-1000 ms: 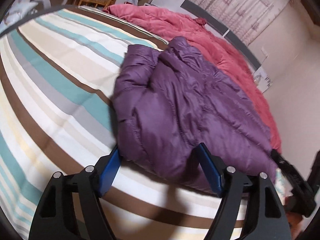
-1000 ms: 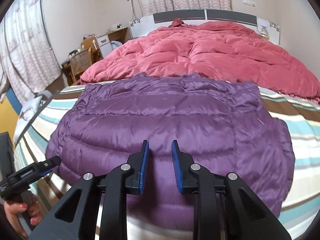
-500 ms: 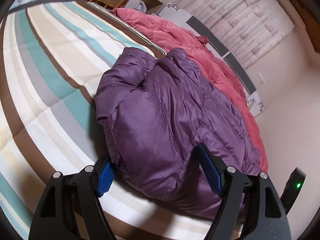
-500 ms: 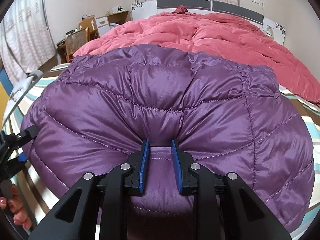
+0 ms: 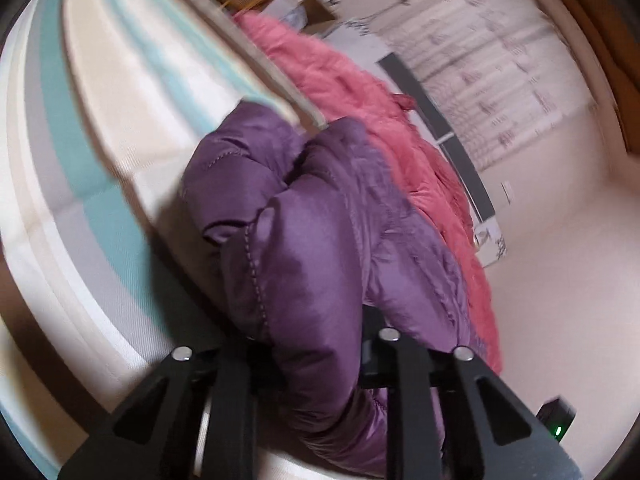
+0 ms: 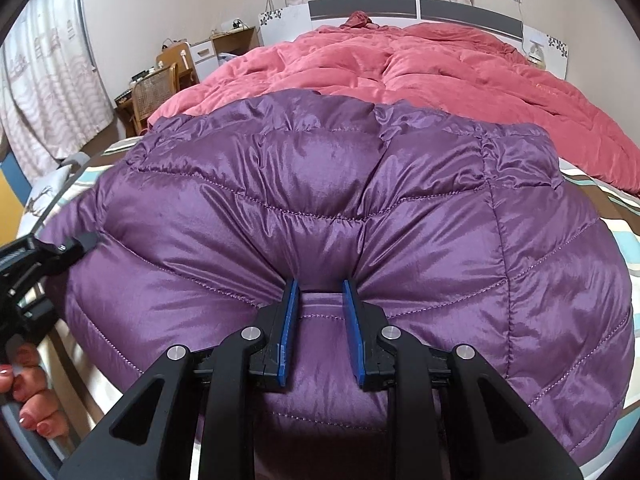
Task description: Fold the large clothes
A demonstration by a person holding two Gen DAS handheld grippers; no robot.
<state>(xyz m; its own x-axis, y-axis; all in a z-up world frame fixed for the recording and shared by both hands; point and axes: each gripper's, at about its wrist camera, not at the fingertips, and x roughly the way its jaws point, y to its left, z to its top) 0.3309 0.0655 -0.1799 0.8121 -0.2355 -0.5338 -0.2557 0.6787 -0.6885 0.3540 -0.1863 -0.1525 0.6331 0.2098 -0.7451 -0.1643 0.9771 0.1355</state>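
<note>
The soft, slippery, puffy purple jacket (image 6: pixel 320 208) lies on the striped sheet (image 5: pixel 100 152) before the pink quilt (image 6: pixel 420 68); both the left gripper (image 5: pixel 316 344), jaws just closing, and right gripper (image 6: pixel 320 304) pinch its near hem.

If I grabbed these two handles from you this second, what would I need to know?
Left gripper: its jaws have just been closing and now pinch a bunched corner of the purple puffer jacket.
Right gripper: narrow, pressed into the jacket's near edge, padding bulging between the fingers.
The jacket lies on the striped sheet, in front of the pink duvet.
Done: both near-edge grips look taken; the jacket seems partly folded already.
Left: probably lift that edge and carry it away from you over the jacket, then flatten it.
</note>
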